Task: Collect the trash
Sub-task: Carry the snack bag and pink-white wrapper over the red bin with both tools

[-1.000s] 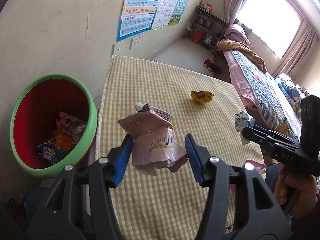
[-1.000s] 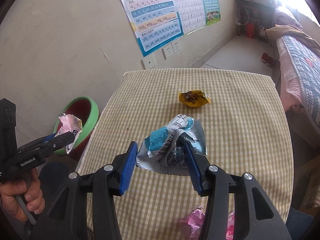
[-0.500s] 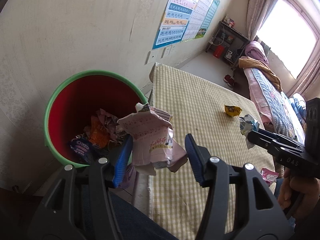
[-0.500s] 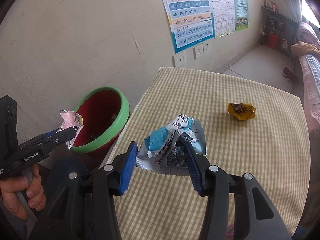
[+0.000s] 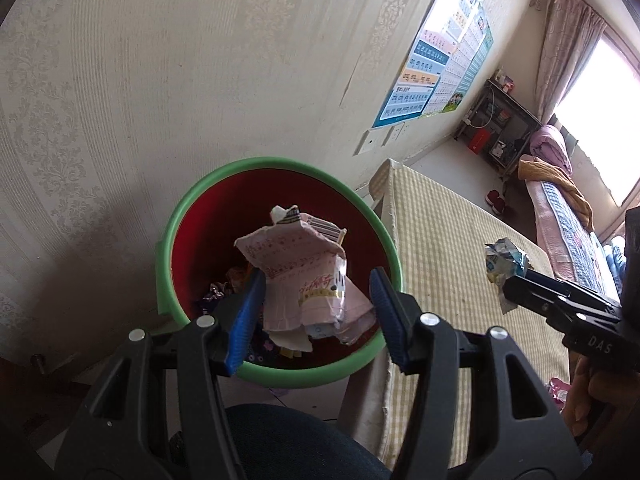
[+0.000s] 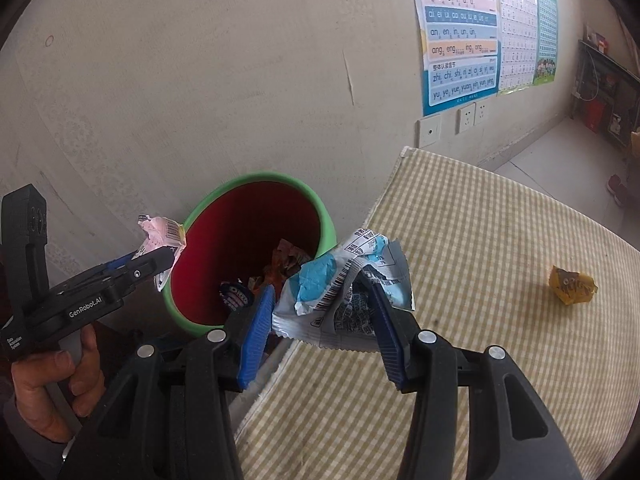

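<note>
Fingers of left gripper (image 5: 316, 312) clamped on crumpled pink wrapper (image 5: 304, 276), held over red bin with green rim (image 5: 280, 372). Right gripper (image 6: 320, 320) clamped on blue-and-white wrapper (image 6: 344, 280), above checked tablecloth (image 6: 480, 280) edge beside bin. Advice: release pink over bin centre; carry right fully past rim before opening. Yellow wrapper (image 6: 573, 285) not yet collected.

Bin (image 5: 276, 372) contents mostly hidden behind pink wrapper (image 5: 304, 280); wall chart (image 6: 460, 40) top cut off.
</note>
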`<state>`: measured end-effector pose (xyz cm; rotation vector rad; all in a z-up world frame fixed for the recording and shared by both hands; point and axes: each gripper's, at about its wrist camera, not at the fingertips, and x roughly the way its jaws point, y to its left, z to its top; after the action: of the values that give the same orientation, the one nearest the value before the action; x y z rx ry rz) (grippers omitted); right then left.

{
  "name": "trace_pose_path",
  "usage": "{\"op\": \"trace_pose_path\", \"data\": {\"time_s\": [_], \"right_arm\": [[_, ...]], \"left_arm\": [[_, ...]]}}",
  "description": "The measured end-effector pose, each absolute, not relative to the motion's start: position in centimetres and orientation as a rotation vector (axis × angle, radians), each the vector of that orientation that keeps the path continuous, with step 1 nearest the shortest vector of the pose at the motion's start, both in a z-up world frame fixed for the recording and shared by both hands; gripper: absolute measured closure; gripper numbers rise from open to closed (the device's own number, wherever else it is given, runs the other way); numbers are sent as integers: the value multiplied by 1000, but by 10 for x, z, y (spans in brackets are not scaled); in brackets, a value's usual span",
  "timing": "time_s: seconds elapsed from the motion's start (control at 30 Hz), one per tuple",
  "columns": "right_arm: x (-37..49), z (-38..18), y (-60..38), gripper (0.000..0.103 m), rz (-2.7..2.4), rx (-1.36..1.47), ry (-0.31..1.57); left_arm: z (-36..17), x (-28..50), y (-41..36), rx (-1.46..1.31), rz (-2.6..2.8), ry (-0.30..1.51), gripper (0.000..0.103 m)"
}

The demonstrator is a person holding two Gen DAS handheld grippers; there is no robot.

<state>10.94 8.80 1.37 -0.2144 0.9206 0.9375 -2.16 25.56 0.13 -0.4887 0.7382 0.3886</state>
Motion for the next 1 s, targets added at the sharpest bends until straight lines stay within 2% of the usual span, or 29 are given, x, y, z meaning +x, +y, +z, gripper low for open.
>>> {"op": "trace_pose_path", "data": {"time_s": [1.0], "right_arm": [[98,-15,212,53,1071,-345,932]], "left_arm": [[-26,-36,320,-689,419,673,50]]}}
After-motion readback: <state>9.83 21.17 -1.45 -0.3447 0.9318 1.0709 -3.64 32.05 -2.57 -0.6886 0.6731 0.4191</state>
